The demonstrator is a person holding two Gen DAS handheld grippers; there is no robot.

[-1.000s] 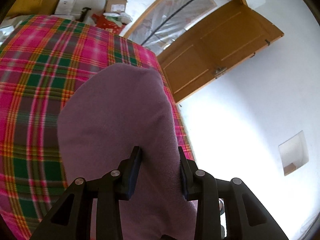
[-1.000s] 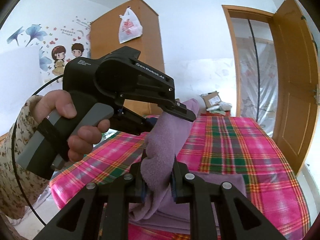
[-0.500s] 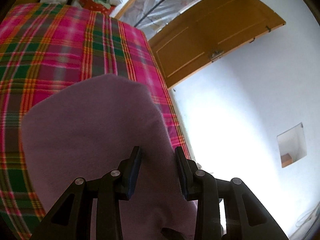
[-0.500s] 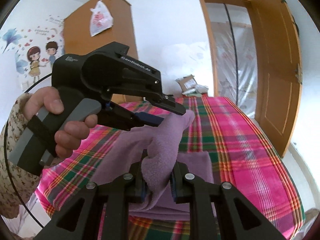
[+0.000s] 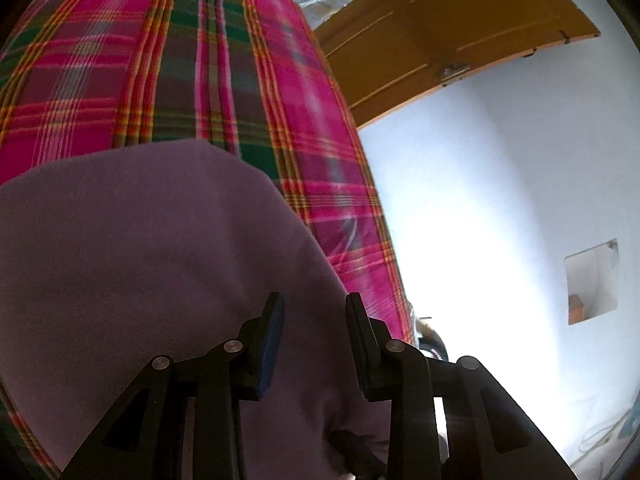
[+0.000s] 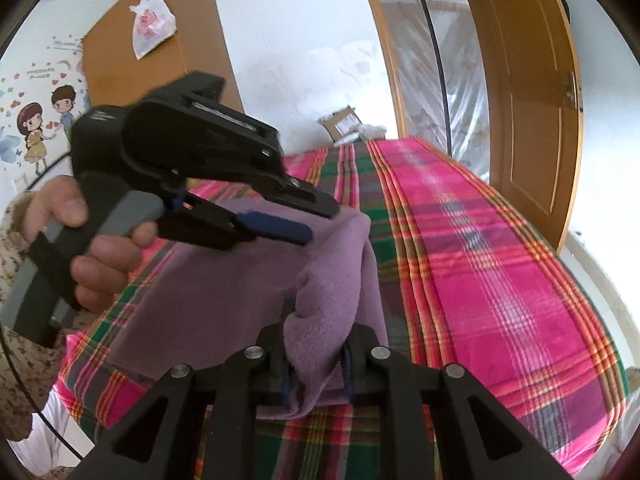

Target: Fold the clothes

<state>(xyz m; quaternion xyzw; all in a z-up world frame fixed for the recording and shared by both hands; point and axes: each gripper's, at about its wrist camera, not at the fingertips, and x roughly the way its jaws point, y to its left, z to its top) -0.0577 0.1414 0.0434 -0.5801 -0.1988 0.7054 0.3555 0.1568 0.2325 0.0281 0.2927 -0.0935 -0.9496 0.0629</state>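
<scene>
A purple fleece garment (image 6: 224,280) lies partly on the bed, with one edge lifted. In the right wrist view my right gripper (image 6: 316,348) is shut on a bunched fold of it just above the bed's near edge. My left gripper (image 6: 324,224), held in a person's hand (image 6: 100,256), hangs a little farther in with the raised corner of the garment between its fingers. Its jaws are closing on the cloth. From the left wrist view the garment (image 5: 140,260) fills the lower left and runs between the left gripper (image 5: 316,320) fingers.
The bed wears a pink, green and yellow plaid cover (image 6: 480,260), whose right edge (image 5: 360,220) drops to a bright floor. An open wooden door (image 6: 528,80) stands beyond. A wardrobe with a hanging plastic bag (image 6: 150,24) and a cardboard box (image 6: 344,122) are at the back.
Both grippers have come down toward the bed with the garment. More of the cloth now lies spread on the plaid cover. The left jaws have narrowed a little.
</scene>
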